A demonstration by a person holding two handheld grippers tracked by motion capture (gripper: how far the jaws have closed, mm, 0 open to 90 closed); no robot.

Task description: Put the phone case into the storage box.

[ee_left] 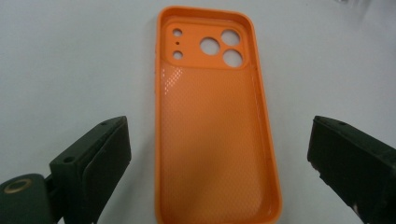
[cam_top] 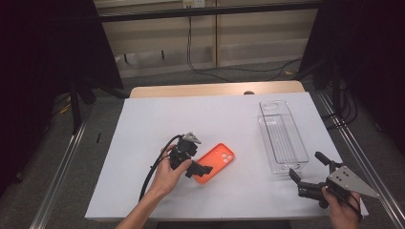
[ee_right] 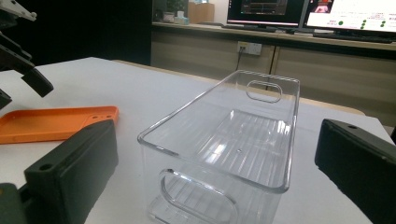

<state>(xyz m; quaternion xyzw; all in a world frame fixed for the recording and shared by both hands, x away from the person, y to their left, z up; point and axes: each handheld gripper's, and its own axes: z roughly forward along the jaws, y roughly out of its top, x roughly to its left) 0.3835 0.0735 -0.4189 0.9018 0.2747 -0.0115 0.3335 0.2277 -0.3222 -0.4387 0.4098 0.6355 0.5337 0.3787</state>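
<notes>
Near the middle of the tabletop, a little toward its front edge, lay the orange phone case [cam_top: 216, 162], open side up with its camera holes at the far end. The left gripper [cam_top: 199, 170] hung just over the near end of that case. Its 2 jaws were spread wide, 1 on each side of the case's long edges, and in the left gripper view neither jaw touched the case [ee_left: 215, 135]. Nothing was pinched between them.

Toward the right edge of the tabletop stood a clear plastic bin [cam_top: 282, 136], long and narrow, with a cut-out handle at each short end. It was empty. The case and the bin sat well apart. The right gripper [cam_top: 308, 172] hovered near the front right corner, just short of the bin's near end, with its 2 jaws also spread and holding nothing. In the right gripper view the bin [ee_right: 224, 140] stood between those jaws but farther off, untouched, and the case [ee_right: 51, 122] lay flat at the left.

Judged from this, the work was at its very start: the left gripper was lined up for a grasp, but the case had not been gripped or lifted. Closing on the case, carrying it across and setting it in the bin all seemed left to do.
</notes>
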